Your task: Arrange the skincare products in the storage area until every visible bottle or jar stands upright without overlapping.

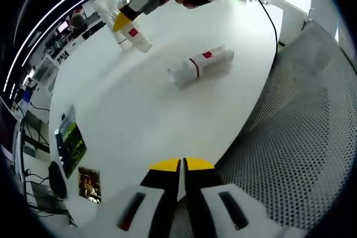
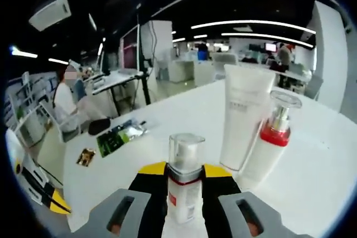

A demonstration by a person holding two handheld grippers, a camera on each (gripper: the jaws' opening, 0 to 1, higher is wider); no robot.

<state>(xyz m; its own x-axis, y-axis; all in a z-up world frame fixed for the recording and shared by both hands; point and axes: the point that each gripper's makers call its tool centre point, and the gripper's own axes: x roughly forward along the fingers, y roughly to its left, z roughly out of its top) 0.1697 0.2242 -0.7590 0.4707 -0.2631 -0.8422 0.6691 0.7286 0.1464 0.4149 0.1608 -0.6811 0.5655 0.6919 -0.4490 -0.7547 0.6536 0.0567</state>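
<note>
White table (image 1: 139, 110) spreads ahead of the claw. Near its far-left edge lie a green foil packet (image 1: 70, 142) & a small dark brown packet (image 1: 89, 184), just beside each other. To the claw's right, perforated grey surface (image 1: 301, 137). Black cable (image 1: 266, 15) trails far ahead-right.

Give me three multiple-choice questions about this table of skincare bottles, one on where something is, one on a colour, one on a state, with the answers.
1. Where is the bottle that the right gripper holds?
A. between its jaws on the table
B. on the floor
C. inside a box

2. What colour is the band on the pump bottle beside the white tube?
A. green
B. red
C. blue

3. How does the bottle in the middle of the table rest?
A. upright
B. upside down
C. on its side

Answers: 1 A, the small clear-capped bottle stands between the yellow-tipped jaws. 2 B, a red collar sits under its pump. 3 C, it lies flat on the white table.
</note>
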